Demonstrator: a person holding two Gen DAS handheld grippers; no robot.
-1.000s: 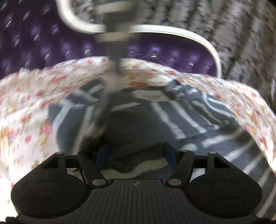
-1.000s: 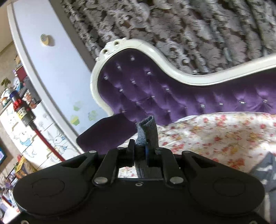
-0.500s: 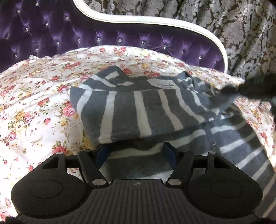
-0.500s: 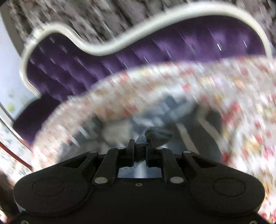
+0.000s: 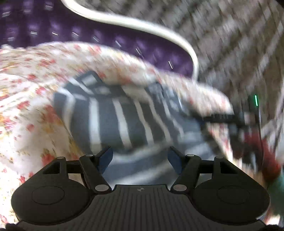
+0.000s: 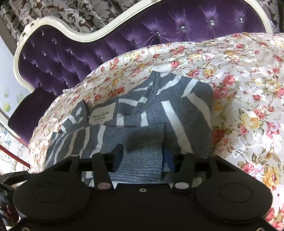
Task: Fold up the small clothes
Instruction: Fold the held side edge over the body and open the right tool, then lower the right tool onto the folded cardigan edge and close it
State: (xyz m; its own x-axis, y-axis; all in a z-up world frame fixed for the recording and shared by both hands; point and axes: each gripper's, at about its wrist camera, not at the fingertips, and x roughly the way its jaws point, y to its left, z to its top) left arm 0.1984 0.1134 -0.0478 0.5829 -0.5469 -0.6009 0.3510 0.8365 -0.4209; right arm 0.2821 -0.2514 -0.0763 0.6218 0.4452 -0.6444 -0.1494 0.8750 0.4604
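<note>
At centre frame, a grey-and-white striped top (image 6: pixel 177 99) lies folded on a floral sheet (image 6: pixel 248 80); left gripper (image 5: pixel 140 158) and right gripper (image 6: pixel 143 156) both gape wide, empty.

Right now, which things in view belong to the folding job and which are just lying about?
Job:
striped grey garment
left tongs, open
right tongs, open

Lying about:
floral sheet
purple tufted headboard
patterned curtain

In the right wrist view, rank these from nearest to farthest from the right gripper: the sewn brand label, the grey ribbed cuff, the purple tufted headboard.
From the right gripper:
1. Grey ribbed cuff, directly between the open fingers.
2. Brand label, ahead and to the left, on the striped garment.
3. Purple tufted headboard, farthest, beyond the floral sheet.
</note>
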